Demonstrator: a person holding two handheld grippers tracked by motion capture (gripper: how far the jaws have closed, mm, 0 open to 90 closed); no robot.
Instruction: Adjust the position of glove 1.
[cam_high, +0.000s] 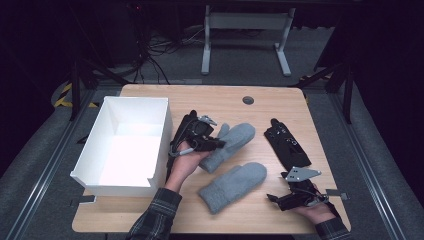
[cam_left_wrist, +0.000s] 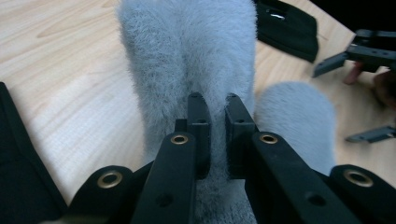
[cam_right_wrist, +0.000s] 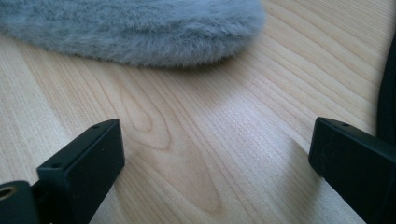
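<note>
Left tool (cam_left_wrist: 212, 105): jaws clamped on the upper mitten (cam_left_wrist: 187, 56).
Right tool (cam_right_wrist: 215, 154): jaws wide apart, above bare worktop (cam_right_wrist: 196, 140).
Lower mitten (cam_high: 232, 186): flat, untouched.

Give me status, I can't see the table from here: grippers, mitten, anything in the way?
Left gripper shut on upper grey mitten. Right gripper open, nothing between its jaws. White box beside the left hand. Path looks clear.
</note>
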